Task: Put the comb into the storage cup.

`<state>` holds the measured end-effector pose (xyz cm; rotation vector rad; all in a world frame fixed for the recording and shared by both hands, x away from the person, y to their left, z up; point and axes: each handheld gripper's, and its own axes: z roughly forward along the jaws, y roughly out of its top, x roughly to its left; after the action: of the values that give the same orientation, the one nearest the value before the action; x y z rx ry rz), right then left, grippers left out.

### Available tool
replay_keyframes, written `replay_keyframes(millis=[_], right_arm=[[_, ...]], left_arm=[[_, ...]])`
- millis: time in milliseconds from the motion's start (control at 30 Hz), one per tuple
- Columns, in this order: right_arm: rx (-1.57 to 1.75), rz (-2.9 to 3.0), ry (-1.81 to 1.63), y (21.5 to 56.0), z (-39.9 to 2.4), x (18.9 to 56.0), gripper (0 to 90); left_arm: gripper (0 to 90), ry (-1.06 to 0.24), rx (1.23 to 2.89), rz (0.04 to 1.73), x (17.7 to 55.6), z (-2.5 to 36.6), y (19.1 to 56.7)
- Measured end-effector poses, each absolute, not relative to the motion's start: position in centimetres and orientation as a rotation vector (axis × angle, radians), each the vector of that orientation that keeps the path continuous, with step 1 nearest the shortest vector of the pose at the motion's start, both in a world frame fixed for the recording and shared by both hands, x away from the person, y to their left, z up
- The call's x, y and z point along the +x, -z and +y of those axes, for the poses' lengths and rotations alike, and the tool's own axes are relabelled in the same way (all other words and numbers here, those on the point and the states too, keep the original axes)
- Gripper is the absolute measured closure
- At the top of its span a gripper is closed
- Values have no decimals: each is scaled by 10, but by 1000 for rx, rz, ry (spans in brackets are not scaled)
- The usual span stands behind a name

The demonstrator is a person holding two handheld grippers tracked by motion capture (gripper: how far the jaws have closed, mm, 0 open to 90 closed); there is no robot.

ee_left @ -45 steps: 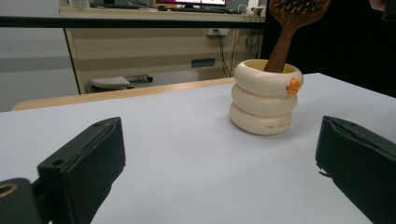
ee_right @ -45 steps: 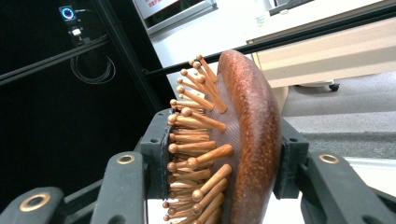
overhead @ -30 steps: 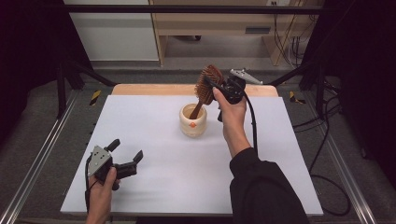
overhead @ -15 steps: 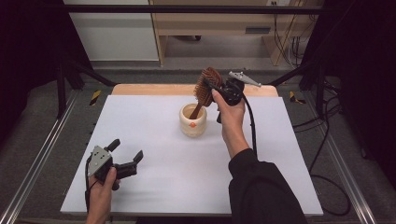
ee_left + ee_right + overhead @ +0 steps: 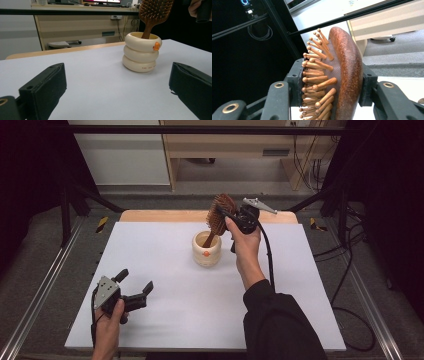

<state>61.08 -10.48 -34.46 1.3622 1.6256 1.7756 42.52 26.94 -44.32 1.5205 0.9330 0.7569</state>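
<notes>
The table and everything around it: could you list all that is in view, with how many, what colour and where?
Hairbrush: one, brown wood with peg bristles, handle down inside the cup, head clamped in the right hand-held gripper.
Cup: one, cream, ribbed in three rings with a small orange mark, upright on the table towards its far middle.
Table: one, white sheet over a wooden top.
Desk: one, pale wood, beyond the table.
Cables: several, black, on the grey floor at the right.
Right hand-held gripper: one, black, shut on the brush head above the cup.
Left hand-held gripper: one, black, jaws open, low at the table's near left, holding nothing.
</notes>
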Motion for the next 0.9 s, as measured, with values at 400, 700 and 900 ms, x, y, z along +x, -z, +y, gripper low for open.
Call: replay_keyframes(millis=[400,700,900], right_arm=[[1368,1630,-1770,347,-101,612,505],[1376,1631,-1769,351,-100,613,504],[1380,1635,-1767,354,-100,613,504]], left_arm=[[13,-757,1521,932,425,269,443],[14,-757,1520,934,425,270,443],[13,-757,1520,932,425,270,443]])
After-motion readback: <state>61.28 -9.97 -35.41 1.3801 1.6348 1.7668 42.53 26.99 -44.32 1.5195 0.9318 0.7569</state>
